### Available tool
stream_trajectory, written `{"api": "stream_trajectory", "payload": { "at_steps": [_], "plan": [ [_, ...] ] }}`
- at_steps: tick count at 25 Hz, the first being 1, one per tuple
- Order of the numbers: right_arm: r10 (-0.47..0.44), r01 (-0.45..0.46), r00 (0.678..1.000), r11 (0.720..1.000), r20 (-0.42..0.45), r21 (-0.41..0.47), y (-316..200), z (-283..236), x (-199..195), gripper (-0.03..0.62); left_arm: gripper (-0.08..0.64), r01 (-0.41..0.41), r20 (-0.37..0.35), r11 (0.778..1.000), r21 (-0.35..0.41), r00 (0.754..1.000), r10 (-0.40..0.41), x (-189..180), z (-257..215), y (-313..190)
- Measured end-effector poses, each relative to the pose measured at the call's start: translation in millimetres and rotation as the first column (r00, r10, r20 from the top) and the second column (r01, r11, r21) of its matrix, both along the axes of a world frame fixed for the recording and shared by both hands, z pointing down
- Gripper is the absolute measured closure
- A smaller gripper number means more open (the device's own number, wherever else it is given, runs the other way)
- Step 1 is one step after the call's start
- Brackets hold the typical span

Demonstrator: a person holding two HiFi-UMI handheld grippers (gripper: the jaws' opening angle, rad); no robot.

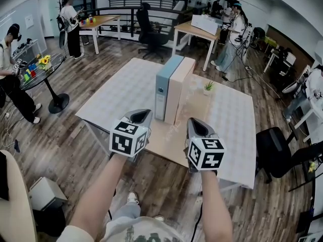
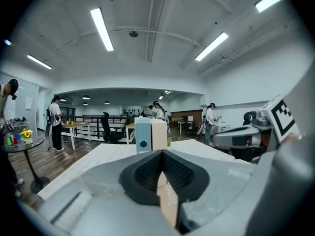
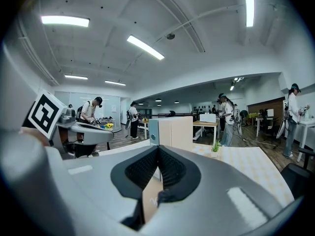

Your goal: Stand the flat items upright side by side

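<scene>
Two flat file boxes stand upright and pressed side by side in the middle of the table [image 1: 116, 92]: a blue-grey one [image 1: 164, 86] on the left and a beige one [image 1: 178, 91] on the right. Both grippers hover over the table's near edge, short of the boxes. My left gripper [image 1: 141, 116] is shut and empty, as is my right gripper [image 1: 196, 125]. The left gripper view looks past its shut jaws at the blue-grey box [image 2: 142, 138] and the beige box [image 2: 159, 135] straight ahead. The right gripper view has the blue-grey box [image 3: 154, 132] and the beige box [image 3: 180, 132] straight ahead too.
A small potted plant [image 1: 208, 87] sits just right of the boxes. A black office chair [image 1: 275, 153] stands off the table's right side, and a round glass table [image 1: 43, 69] with a person beside it is at the left. More desks, chairs and people fill the back.
</scene>
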State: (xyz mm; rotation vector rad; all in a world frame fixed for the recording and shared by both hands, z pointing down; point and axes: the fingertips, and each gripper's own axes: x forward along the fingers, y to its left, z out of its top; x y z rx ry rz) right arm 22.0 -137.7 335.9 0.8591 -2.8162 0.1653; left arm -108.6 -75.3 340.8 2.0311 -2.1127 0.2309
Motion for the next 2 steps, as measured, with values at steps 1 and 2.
{"api": "stream_trajectory", "payload": {
  "at_steps": [1,2],
  "plan": [
    [0.0,0.0,1.0,1.0,0.0,0.0,0.6,0.3,1.0,0.592,0.555,-0.001,0.0,1.0,-0.001,1.0,0.001,1.2,0.3,0.2],
    [0.0,0.0,1.0,1.0,-0.001,0.0,1.1,0.7,2.0,0.592,0.555,-0.001,0.0,1.0,-0.001,1.0,0.001,2.4,0.7,0.3]
  ]
}}
